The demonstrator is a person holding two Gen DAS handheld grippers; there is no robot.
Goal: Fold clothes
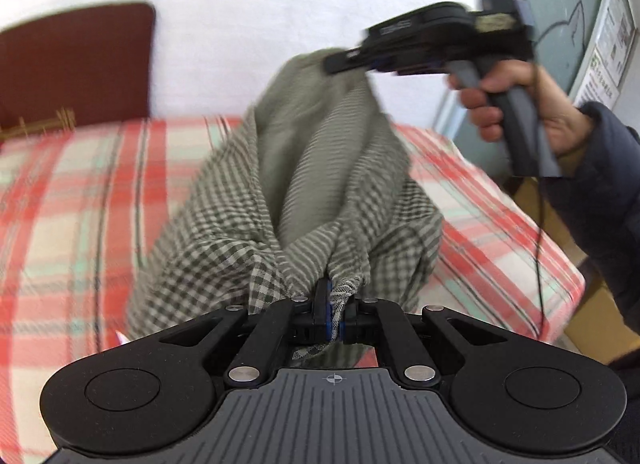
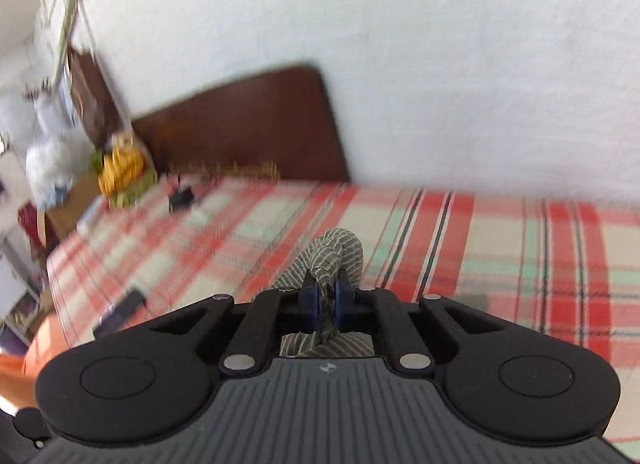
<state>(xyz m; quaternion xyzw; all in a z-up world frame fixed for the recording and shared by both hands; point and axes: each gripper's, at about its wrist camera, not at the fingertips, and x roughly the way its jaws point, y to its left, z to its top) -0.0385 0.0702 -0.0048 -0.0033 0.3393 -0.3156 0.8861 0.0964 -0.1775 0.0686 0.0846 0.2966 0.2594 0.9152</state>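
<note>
A green-and-white checked garment hangs stretched above the plaid bed. My left gripper is shut on its near edge, with cloth bunched between the blue pads. Up at the right, a person's hand holds my right gripper, which is clamped on the garment's raised far end. In the right wrist view, the right gripper pinches a rolled fold of the same garment between its pads, high over the bed. Both views are blurred.
A dark brown headboard stands against the white wall. Small dark objects lie on the bed near the headboard, and another near its left edge. A cluttered bedside area with yellow items is far left.
</note>
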